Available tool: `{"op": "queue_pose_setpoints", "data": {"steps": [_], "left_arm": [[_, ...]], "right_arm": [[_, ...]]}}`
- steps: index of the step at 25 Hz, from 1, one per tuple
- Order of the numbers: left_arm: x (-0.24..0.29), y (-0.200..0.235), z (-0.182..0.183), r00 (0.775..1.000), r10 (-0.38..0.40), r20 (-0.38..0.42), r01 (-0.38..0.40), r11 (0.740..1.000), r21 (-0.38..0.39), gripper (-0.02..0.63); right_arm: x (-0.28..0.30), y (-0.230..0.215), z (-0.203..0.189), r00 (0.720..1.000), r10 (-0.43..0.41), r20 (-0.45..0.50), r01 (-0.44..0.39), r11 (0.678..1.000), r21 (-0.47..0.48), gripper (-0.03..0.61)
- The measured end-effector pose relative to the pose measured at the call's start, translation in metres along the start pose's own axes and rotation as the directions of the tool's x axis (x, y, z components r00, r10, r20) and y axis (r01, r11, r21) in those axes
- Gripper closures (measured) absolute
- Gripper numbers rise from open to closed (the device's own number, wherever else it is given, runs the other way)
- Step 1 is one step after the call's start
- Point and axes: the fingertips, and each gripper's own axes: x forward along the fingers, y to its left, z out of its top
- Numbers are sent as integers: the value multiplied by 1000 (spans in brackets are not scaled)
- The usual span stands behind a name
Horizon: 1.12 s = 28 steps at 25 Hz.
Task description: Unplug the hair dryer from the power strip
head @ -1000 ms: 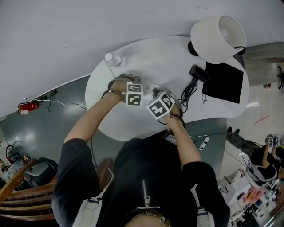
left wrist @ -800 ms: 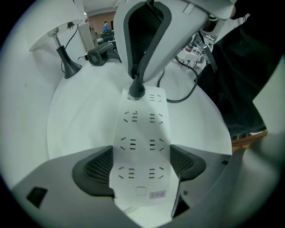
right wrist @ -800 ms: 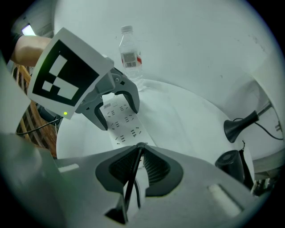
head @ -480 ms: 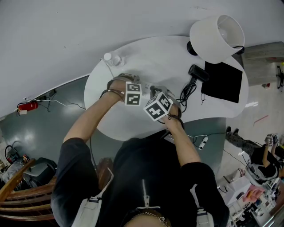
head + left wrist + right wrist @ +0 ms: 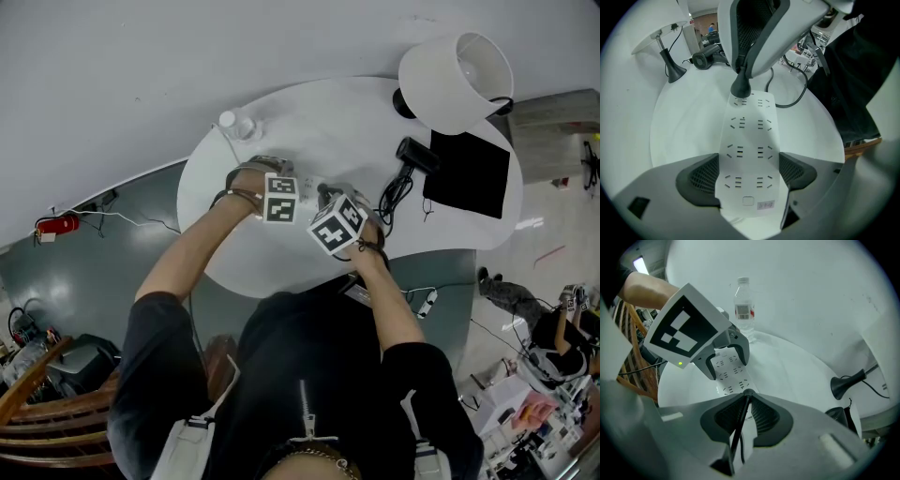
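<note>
White power strip (image 5: 749, 154): flat on desk (image 5: 309, 122), clamped between left fingers (image 5: 701, 180).
Right fingers (image 5: 723, 416): easing open around black plug (image 5: 740, 87) at strip's far end.
Hair dryer (image 5: 413, 154): beside lamp (image 5: 457, 80).

You have soft, even light; the white worktop (image 5: 309, 122) shows only faint shadows and little glare. Both gripper views bulge at their edges, with black corners.

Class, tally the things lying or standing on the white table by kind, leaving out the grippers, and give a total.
Power strip: 1
Hair dryer: 1
Lamp: 1
Water bottle: 1
Black mat: 1
Total: 5
</note>
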Motion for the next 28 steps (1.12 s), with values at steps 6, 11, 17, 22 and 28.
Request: {"op": "queue_pose_setpoints", "data": {"steps": [6, 11, 17, 22, 28], "left_arm": [[-2, 0, -2, 1000, 6, 18, -6, 1000, -3, 233], [-3, 0, -2, 999, 19, 28, -19, 1000, 1, 233], [-10, -2, -3, 995, 89, 48, -89, 996, 12, 233], [-19, -10, -5, 991, 122, 59, -123, 992, 0, 235], [-38, -12, -2, 976, 190, 101, -185, 981, -59, 235]], "right_arm": [[-3, 4, -3, 1000, -9, 22, 9, 1000, 3, 529], [-8, 3, -10, 999, -28, 41, 27, 999, 21, 529], [-16, 4, -15, 997, -47, 60, 45, 998, 34, 528], [-23, 9, -15, 995, -60, 82, 57, 998, 35, 528], [-32, 15, -14, 991, -76, 108, 72, 997, 37, 529]]}}
